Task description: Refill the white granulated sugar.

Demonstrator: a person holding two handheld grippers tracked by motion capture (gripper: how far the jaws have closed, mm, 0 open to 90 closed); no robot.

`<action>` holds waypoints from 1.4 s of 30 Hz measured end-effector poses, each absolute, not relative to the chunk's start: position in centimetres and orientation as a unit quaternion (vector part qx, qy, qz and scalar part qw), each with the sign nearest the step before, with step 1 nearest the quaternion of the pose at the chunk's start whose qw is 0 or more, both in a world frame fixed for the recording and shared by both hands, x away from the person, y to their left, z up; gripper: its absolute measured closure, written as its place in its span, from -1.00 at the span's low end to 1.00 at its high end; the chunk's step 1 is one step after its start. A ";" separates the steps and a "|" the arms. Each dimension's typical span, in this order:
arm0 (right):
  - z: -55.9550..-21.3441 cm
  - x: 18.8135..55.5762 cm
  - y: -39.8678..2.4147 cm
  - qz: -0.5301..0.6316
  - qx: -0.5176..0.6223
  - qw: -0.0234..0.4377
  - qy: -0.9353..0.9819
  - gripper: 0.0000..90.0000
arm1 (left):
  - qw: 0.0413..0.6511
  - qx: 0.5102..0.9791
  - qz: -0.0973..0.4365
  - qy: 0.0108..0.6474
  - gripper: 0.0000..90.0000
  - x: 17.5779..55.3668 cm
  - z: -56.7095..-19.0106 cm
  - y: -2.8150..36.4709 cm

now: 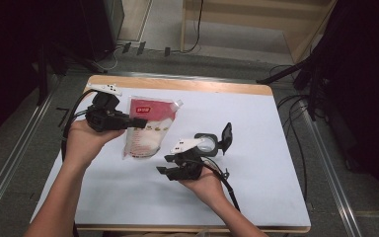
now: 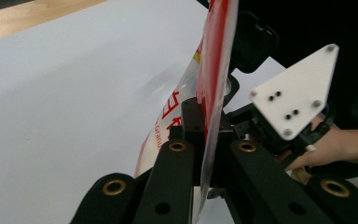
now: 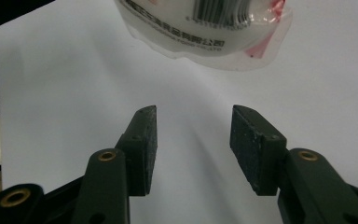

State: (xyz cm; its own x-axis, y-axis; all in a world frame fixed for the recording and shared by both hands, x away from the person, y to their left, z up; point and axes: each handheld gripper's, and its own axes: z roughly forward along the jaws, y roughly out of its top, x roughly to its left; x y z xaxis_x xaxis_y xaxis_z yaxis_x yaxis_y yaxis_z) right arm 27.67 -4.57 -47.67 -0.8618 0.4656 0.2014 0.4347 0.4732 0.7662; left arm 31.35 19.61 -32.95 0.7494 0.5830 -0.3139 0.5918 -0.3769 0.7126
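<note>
Bench [image 1: 276, 197] is covered by a white sheet, with a wooden edge seen along the far side. A red-and-white pouch [image 1: 145, 131] with a corner spout is held over the left-centre part of the bench, lifted at its side edge; its bottom seam with a barcode is seen hanging just ahead of the right jaws in the right gripper view. Left gripper [image 1: 137, 122] is held in the left hand [image 1: 81, 140], jaws clamped together on the pouch's thin edge, as seen edge-on in the left gripper view [image 2: 205, 135]. Right gripper [image 1: 165, 170] is held in the right hand [image 1: 205, 183] near the pouch's lower right, apart from it; jaws stand apart with nothing between them, pads [image 3: 144, 140] clear of the pouch. A small round container [image 1: 208, 143] with a black flip lid sits just beyond the right hand.
</note>
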 end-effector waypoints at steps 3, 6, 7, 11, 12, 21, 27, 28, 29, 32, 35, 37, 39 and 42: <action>-48.0 27.8 -4.5 0.441 0.270 0.017 0.856 0.15 | 0.429 0.833 -0.006 0.350 1.00 31.0 -32.3 19.1; -48.5 28.1 -4.3 0.441 0.285 0.013 0.851 0.18 | 0.430 0.834 -0.011 0.346 1.00 30.4 -31.6 18.7; -48.5 28.2 -4.3 0.443 0.289 0.012 0.849 0.19 | 0.430 0.834 -0.011 0.346 1.00 30.4 -31.6 18.7; -48.6 28.4 -4.4 0.453 0.297 0.023 0.840 0.25 | 0.434 0.834 -0.016 0.341 1.00 29.8 -30.9 18.3; -48.6 28.5 -4.4 0.459 0.298 0.024 0.837 0.27 | 0.441 0.830 -0.025 0.340 1.00 29.5 -30.5 18.1; -48.8 28.3 -4.5 0.479 0.315 0.045 0.818 0.28 | 0.454 0.826 -0.054 0.329 1.00 28.7 -29.5 17.3; -48.7 27.8 -4.6 0.503 0.299 0.048 0.810 0.29 | 0.460 0.817 -0.074 0.341 1.00 29.1 -30.2 17.0; -48.6 27.6 -4.6 0.508 0.295 0.052 0.808 0.33 | 0.462 0.811 -0.080 0.350 1.00 29.4 -30.7 17.1; -48.6 27.6 -4.6 0.508 0.295 0.052 0.808 0.33 | 0.462 0.811 -0.080 0.350 1.00 29.4 -30.7 17.1; -48.5 27.4 -4.6 0.501 0.283 0.069 0.815 0.34 | 0.468 0.801 -0.085 0.362 1.00 29.8 -31.1 17.4; -48.4 26.9 -4.4 0.501 0.260 0.090 0.821 0.40 | 0.472 0.799 -0.077 0.365 1.00 30.1 -31.4 17.6; -48.2 26.5 -4.2 0.498 0.244 0.105 0.826 0.40 | 0.469 0.800 -0.069 0.368 1.00 30.2 -31.4 17.7; -48.2 26.1 -4.1 0.498 0.229 0.109 0.829 0.40 | 0.467 0.800 -0.062 0.372 1.00 30.2 -31.6 17.7; -48.0 25.7 -3.8 0.497 0.225 0.098 0.833 0.33 | 0.464 0.802 -0.053 0.371 0.98 30.4 -31.9 17.3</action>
State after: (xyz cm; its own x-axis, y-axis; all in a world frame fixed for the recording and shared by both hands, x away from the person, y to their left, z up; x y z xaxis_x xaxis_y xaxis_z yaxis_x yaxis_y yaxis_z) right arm 25.70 -3.81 -48.00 -0.8796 0.4719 0.0604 0.2774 0.4055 0.8710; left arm 30.39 17.33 -31.90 0.7190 0.5459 -0.4301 0.6449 -0.2935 0.7057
